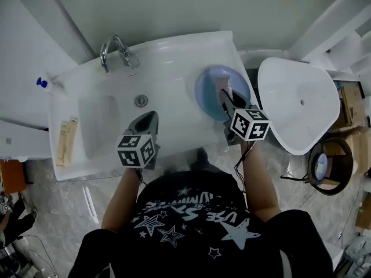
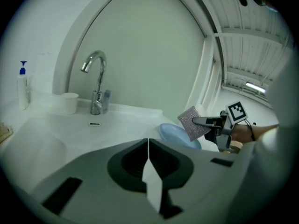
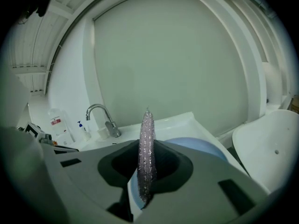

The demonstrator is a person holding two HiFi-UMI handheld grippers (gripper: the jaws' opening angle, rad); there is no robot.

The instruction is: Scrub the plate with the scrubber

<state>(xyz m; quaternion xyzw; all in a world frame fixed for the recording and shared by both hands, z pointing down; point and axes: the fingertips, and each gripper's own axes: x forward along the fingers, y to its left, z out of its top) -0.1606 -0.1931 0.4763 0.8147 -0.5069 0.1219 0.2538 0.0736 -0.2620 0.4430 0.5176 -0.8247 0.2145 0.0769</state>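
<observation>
A round blue plate (image 1: 210, 91) lies on the right side of the white sink top (image 1: 174, 57). My right gripper (image 1: 227, 104) hangs over the plate's near part, shut on a silvery mesh scrubber (image 1: 224, 87) that stands on edge. In the right gripper view the scrubber (image 3: 146, 148) sits upright between the jaws, with the plate (image 3: 201, 146) behind it. My left gripper (image 1: 148, 120) is over the basin's front, jaws shut with nothing in them. The left gripper view shows its own jaws (image 2: 148, 148) closed, and beyond them the plate (image 2: 174, 132), the scrubber (image 2: 191, 123) and the right gripper (image 2: 211, 123).
A chrome faucet (image 1: 115, 48) stands at the back of the basin, with a drain (image 1: 141, 101) below it. A pump bottle (image 1: 42, 83) and a tan item (image 1: 65, 141) sit on the left ledge, a white cup (image 2: 69, 101) by the faucet. A white toilet (image 1: 298, 103) stands to the right.
</observation>
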